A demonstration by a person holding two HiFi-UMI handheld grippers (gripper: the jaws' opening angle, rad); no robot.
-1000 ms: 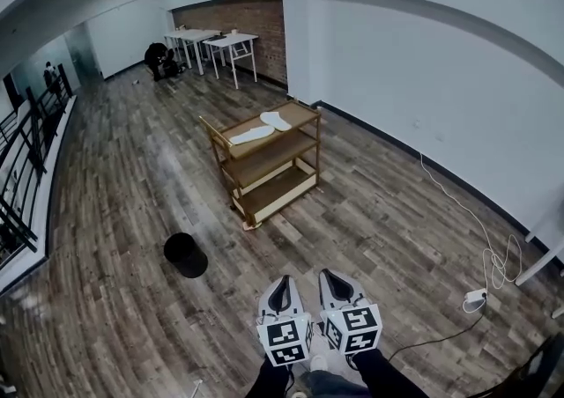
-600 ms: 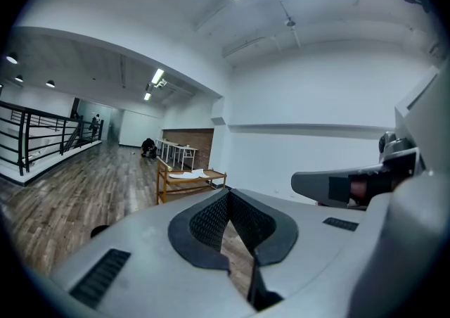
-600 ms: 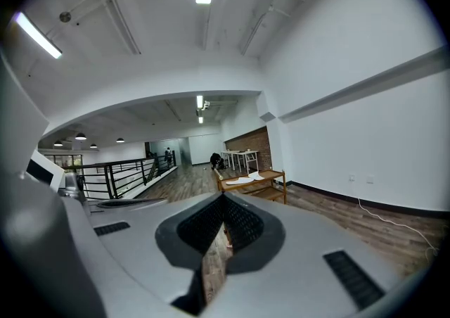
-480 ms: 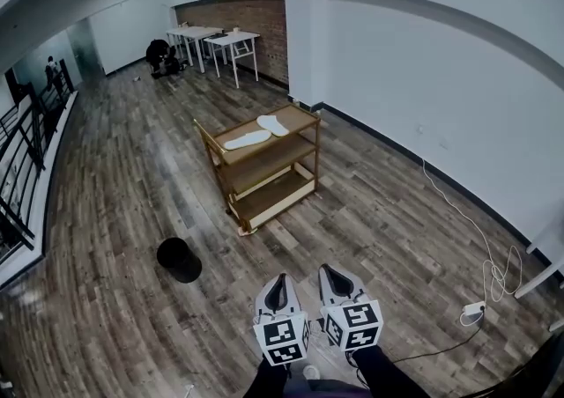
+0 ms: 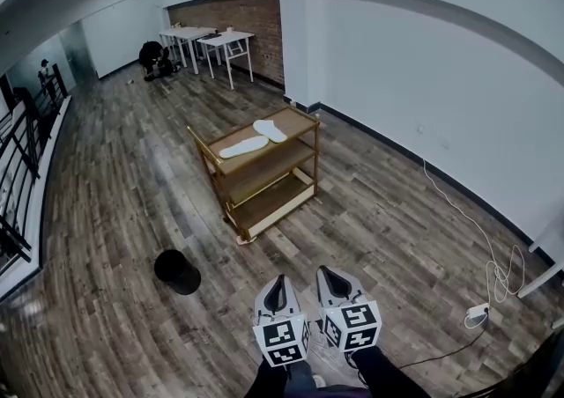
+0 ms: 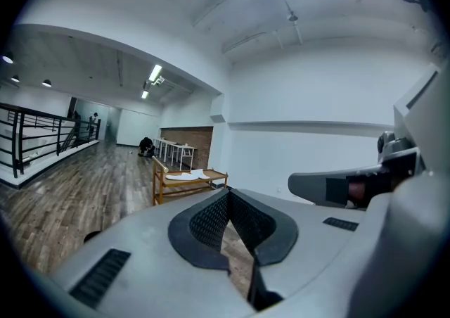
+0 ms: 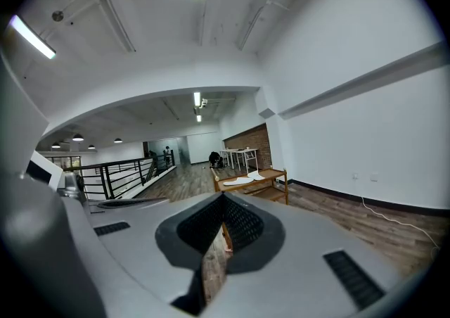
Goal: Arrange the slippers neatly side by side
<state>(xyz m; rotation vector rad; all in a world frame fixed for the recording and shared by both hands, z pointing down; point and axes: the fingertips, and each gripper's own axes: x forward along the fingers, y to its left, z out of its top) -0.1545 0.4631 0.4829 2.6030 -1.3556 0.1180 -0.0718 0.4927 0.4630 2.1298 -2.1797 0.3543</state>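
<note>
My left tool [image 5: 280, 284] and right tool [image 5: 330, 276] sit lower centre, both pinched narrow and empty. The slippers [image 5: 256, 140] lie splayed on the cart [image 5: 269, 201] top, upper centre, well apart from the tools. If I arrive with the jaws unopened, I risk shoving one off the edge.

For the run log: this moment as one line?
stage: pre-grasp | left gripper: shut, empty | right gripper: shut, empty | two white slippers: atop wooden three-shelf cart, angled, untouched

Two slippers [image 5: 244, 148] lie on the top shelf of the cart [image 5: 297, 121]
</note>
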